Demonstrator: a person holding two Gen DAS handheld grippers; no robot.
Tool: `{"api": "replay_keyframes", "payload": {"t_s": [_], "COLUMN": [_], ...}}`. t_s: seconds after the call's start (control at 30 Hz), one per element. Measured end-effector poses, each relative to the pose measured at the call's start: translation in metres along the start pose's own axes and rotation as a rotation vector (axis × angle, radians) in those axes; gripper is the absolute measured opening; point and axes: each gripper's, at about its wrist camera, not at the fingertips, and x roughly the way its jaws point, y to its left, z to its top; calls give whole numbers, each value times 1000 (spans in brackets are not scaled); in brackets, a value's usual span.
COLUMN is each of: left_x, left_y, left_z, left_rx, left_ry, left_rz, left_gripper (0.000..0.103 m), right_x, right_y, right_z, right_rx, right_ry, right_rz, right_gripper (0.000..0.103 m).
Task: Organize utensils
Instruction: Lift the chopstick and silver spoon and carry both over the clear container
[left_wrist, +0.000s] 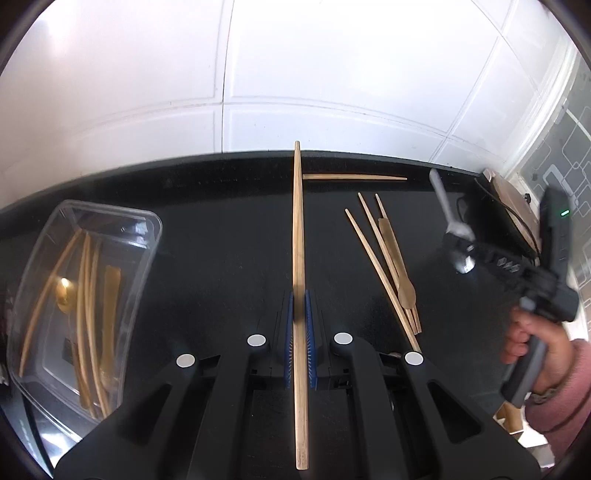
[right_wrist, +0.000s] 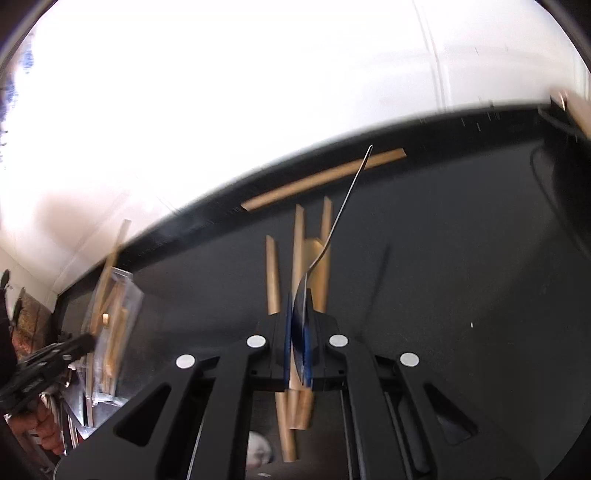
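A long wooden chopstick (left_wrist: 299, 258) sits clamped in the left claw (left_wrist: 299, 314), pointing ahead toward the counter's (left_wrist: 221, 229) back edge. Left of it stands a clear container (left_wrist: 147, 236) holding utensils. To its right, a hand (left_wrist: 532, 343) tilts the right claw (right_wrist: 299, 332) downward, clamped on a metal spoon (right_wrist: 332, 229).

two hand-held grippers (left_wrist: 299, 314) (right_wrist: 299, 332), one clear tub (left_wrist: 147, 236), one metal spoon (left_wrist: 448, 218), perhaps five loose chopsticks (left_wrist: 373, 254)
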Motion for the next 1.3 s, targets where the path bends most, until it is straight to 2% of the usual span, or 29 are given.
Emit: {"api": "replay_keyframes", "payload": {"t_s": [0.1, 0.17, 0.23, 0.3, 0.37, 0.4, 0.43, 0.53, 0.6, 0.67, 0.8, 0.9, 1.07, 1.17, 1.3], "left_x": [-9, -14, -22, -31, -40, -44, -50, -58, -61, -63, -70, -84, -88, -83, -75], "left_y": [-1, -1, 0, 3, 7, 11, 17, 43, 74, 111, 178, 221, 265, 273, 271], "left_z": [7, 10, 12, 12, 11, 11, 10, 5, -2, -12, -26, -30, -31, -27, -17], "left_rx": [24, 44, 79, 106, 135, 144, 150, 121, 80, 24, -26, -34, -57, -37, -11], "left_ry": [-21, -35, -51, -66, -79, -83, -88, -64, -19, 12, 49, 38, 45, 67, 74], "left_rz": [16, 12, 14, 16, 22, 23, 21, -24, -95, -126, -81, -38, -11, -16, -24], "left_gripper": [5, 5, 5, 5, 5, 5, 5, 5, 5, 5, 5, 5, 5, 5, 5], "right_x": [-27, -36, -40, -41, -34, -26, -21, -3, 9, 26, 51, 56, 65, 66, 65], "right_y": [37, 53, 80, 103, 110, 111, 114, 143, 166, 196, 247, 267, 300, 307, 316], "right_z": [12, 16, 13, 9, 7, 4, 0, -21, -36, -45, -58, -58, -92, -101, -91], "right_rx": [-104, -132, -225, -303, -215, -152, -142, -180, -155, -139, -145, -136, -180, -191, -160], "right_ry": [-71, -88, -98, -103, -58, -21, 5, 88, 154, 211, 280, 275, 286, 282, 234], "right_rz": [33, 48, 5, 2, 99, 108, 90, 108, 172, 220, 282, 307, 278, 254, 248], "right_gripper": [6, 6, 6, 6, 6, 6, 6, 6, 6, 6, 6, 6, 6, 6, 5]}}
